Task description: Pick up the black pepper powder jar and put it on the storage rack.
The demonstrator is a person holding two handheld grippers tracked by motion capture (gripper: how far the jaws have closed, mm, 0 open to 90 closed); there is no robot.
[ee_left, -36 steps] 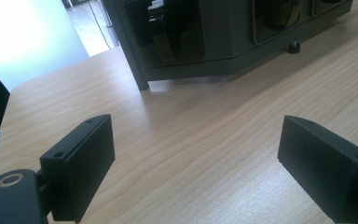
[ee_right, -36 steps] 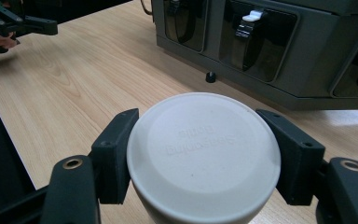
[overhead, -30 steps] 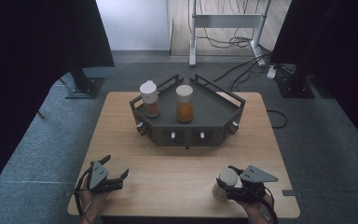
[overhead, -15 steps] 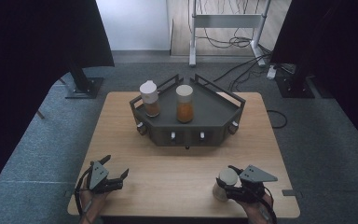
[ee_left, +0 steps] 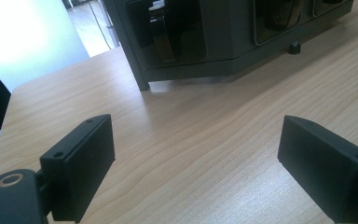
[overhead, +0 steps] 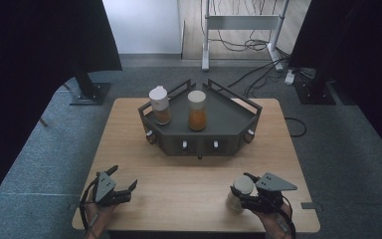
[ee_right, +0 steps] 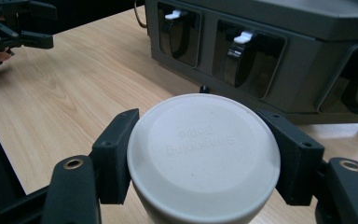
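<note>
A white-lidded jar [overhead: 241, 191] stood upright near the worktop's front right edge, gripped at its lid. Two more jars, one with a white cap [overhead: 159, 105] and one holding orange contents [overhead: 197, 110], stood upright on the dark angular rack [overhead: 229, 119].

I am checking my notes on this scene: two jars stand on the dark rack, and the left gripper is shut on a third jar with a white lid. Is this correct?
Not quite. The hand is wrong: the right gripper is shut on the third jar, as the right gripper view shows. The left gripper is open over bare table. Two jars do stand on the dark rack.
</note>
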